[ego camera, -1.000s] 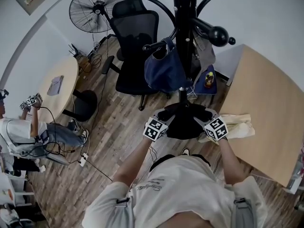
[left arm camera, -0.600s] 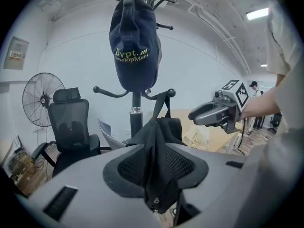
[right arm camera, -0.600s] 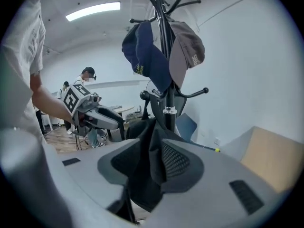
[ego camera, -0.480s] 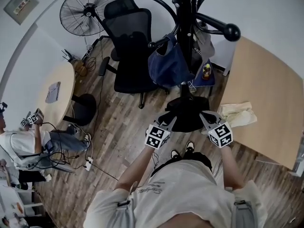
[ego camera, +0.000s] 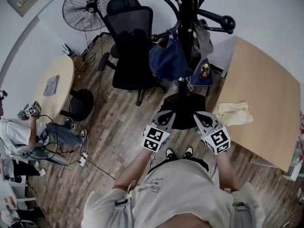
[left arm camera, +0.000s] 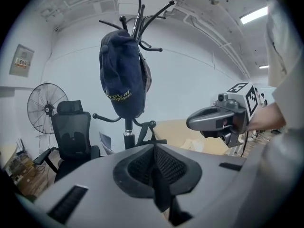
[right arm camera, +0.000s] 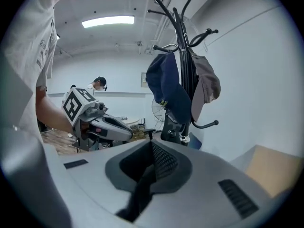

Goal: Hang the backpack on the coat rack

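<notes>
**Near field.** We hold two grippers at waist height above the wooden floor. The left gripper [ego camera: 167, 114] and the right gripper [ego camera: 199, 115] point forward side by side, apart from each other. Each gripper's own view shows its two jaws pressed together with nothing between them. Both pairs have just been closing, and neither holds anything.

**Middle field.** Just beyond the jaw tips stands the dark round base [ego camera: 184, 107] of the one coat rack [ego camera: 188, 13]. To the right is one rectangular table [ego camera: 261, 87]. One crumpled pale cloth [ego camera: 232, 114] lies at its near edge.

**Task object.** There is one dark blue backpack [ego camera: 167, 61]. It hangs from a hook of the coat rack against the pole, clear of the floor and well apart from both grippers.
- In the left gripper view it hangs high and left of centre, above the closed jaws.
- In the right gripper view it hangs above the jaws, just right of centre.
- One grey garment [ego camera: 204, 39] hangs on the far side of the pole, beside the backpack.

**Far field.** One black office chair [ego camera: 130, 42] stands left of the rack. Behind it, near the wall, is one standing fan [ego camera: 90, 6]. At the far left are one round table [ego camera: 59, 84] and one seated person [ego camera: 23, 134].
</notes>
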Demonstrator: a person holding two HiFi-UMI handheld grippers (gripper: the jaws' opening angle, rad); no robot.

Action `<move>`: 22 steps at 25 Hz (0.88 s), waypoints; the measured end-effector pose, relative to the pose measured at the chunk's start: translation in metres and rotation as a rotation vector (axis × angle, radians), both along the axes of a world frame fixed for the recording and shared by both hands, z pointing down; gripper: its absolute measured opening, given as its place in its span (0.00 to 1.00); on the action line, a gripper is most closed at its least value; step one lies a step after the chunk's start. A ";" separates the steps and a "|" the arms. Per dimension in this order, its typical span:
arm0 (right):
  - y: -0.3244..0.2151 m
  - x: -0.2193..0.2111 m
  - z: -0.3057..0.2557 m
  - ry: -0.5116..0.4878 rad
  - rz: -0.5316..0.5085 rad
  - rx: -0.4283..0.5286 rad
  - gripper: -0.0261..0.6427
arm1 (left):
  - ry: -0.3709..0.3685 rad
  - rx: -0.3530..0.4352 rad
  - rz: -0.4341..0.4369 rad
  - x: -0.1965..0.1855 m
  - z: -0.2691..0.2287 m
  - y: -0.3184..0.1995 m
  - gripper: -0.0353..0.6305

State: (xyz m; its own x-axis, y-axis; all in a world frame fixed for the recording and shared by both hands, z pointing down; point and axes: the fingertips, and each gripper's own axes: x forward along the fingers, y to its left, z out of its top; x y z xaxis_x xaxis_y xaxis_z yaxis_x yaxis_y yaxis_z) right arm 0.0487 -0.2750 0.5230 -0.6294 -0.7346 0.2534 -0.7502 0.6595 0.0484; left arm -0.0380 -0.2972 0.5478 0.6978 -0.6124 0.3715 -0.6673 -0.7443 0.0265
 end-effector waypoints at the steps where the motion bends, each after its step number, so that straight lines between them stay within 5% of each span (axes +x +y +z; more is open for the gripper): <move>1: 0.001 0.003 -0.005 -0.001 0.007 0.015 0.03 | 0.017 0.004 -0.006 0.002 -0.006 0.002 0.09; 9: 0.000 0.044 -0.041 -0.110 0.116 0.077 0.03 | 0.071 0.037 -0.076 0.006 -0.028 0.005 0.09; 22: -0.008 0.035 -0.051 -0.096 0.053 0.102 0.03 | 0.046 0.059 -0.087 0.005 -0.039 -0.005 0.09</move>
